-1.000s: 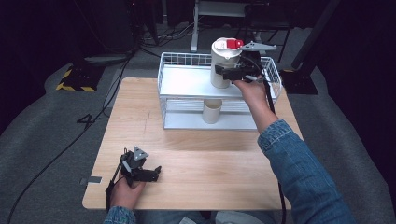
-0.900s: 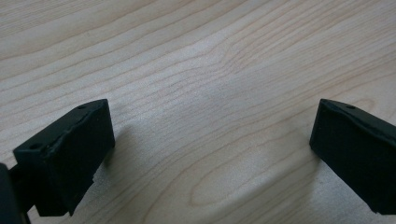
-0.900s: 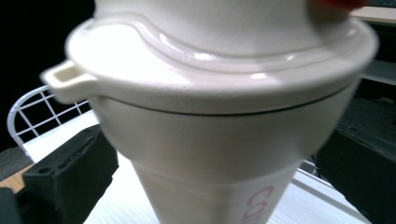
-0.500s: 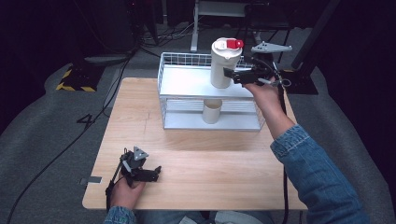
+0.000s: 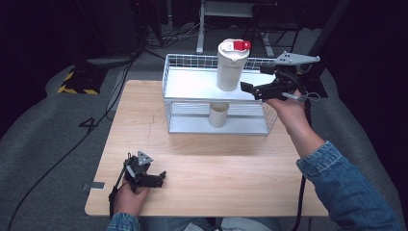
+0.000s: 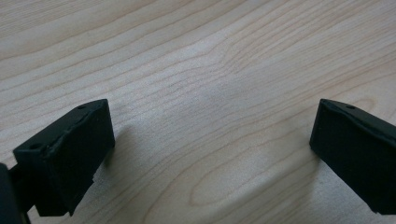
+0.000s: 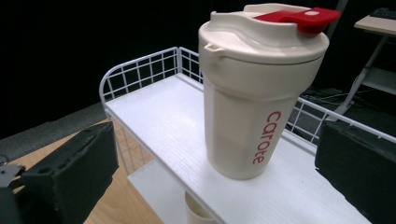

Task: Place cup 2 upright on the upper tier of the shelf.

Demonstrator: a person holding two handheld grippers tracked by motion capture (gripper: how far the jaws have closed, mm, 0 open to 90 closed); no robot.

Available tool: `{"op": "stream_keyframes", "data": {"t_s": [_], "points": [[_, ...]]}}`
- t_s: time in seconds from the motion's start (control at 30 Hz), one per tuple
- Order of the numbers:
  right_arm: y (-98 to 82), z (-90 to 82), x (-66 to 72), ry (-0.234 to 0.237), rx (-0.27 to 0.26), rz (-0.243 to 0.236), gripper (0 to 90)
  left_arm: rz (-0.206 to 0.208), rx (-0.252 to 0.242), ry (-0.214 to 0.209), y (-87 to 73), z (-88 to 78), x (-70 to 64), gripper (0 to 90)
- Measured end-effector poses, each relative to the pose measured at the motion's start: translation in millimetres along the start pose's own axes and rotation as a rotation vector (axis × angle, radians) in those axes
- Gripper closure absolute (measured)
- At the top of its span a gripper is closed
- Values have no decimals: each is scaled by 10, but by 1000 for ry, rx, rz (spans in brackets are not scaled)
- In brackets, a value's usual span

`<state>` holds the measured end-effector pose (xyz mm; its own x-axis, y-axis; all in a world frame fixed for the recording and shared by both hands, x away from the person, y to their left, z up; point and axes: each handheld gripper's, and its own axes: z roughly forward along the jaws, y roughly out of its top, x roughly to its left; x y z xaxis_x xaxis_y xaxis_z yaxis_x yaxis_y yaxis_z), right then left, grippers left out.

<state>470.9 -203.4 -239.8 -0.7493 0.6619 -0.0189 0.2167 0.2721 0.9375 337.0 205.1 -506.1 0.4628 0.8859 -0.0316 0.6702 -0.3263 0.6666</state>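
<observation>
Cream tumbler (image 5: 232, 65) with red flip lid, upright on the top shelf of the white wire rack (image 5: 192, 84), upper centre of the high view. Right tool (image 5: 255, 90) just beside it, jaws apart, clear of the wall. Left tool (image 5: 155, 179) at lower left on the bench (image 5: 226, 173) — jaws apart, holding nothing.

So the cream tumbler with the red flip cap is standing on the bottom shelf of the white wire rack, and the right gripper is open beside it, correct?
Not quite: the tumbler stands on the top shelf of the wire rack, as the high view shows. The right gripper is indeed open beside it.
</observation>
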Motion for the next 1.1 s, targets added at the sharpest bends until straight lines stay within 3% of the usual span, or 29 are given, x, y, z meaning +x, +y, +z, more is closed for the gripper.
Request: {"op": "stream_keyframes", "data": {"t_s": [0.43, 1.1], "points": [[-276, -405, 166, 59, 31, -32, 0, 3, 0, -3, 4, 3, 5, 3], [-889, -759, 187, 44, 111, -16, 0, 9, 4, -9, 14, 7, 13, 3]]}}
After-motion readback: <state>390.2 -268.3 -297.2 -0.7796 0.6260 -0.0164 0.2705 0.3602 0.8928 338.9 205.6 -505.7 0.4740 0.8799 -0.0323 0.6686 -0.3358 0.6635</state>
